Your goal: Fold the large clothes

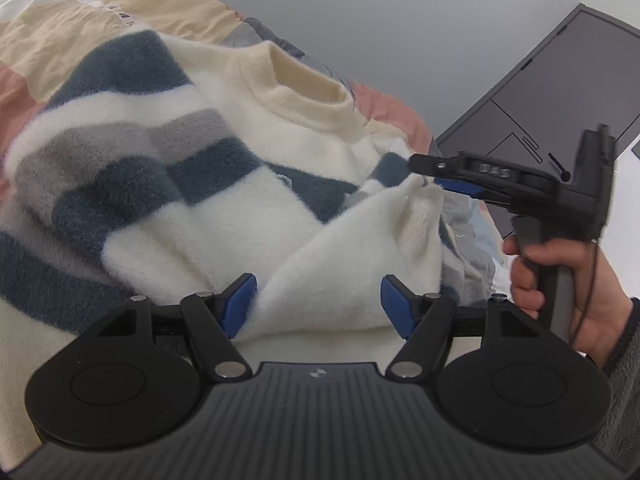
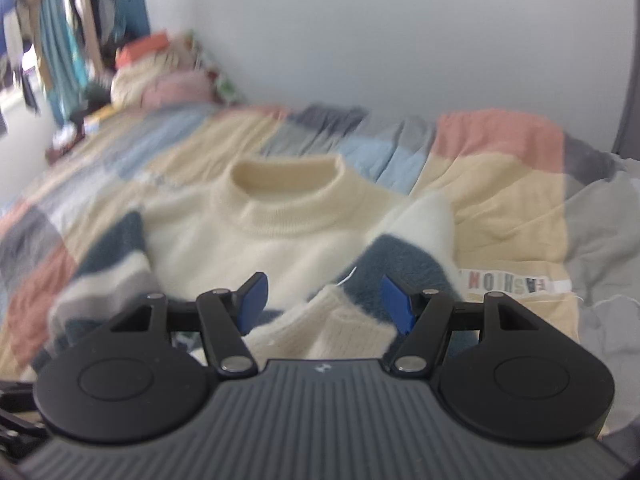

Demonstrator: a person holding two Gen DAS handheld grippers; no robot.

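**On the bed: sleeves folded in, body still to fold**

Across the patchwork bedspread (image 2: 500,208), lying flat and collar-up: a fluffy cream sweater (image 1: 192,208) banded in navy and grey, neckline (image 2: 286,196) toward the wall.

At left of the left wrist view, striped cloth already doubled over the chest, so apparently one sleeve brought in. At centre, a cream sleeve (image 1: 360,240) laid slantwise over the front, its ribbed cuff (image 2: 344,328) ending near the right edge of the garment. At lower centre, the left gripper (image 1: 318,304) spread wide over that sleeve, pads either side of the cloth and not pinching it. At right, the right gripper (image 1: 428,178), held in a hand (image 1: 560,280), just above the cuff; from its own camera, jaws parted, cuff lying loose between the blue pads (image 2: 394,306), nothing clamped.

Judged from this: sleeve folds roughly done, though rumpled. Left to do: smoothing, then folding the body hem to collar.
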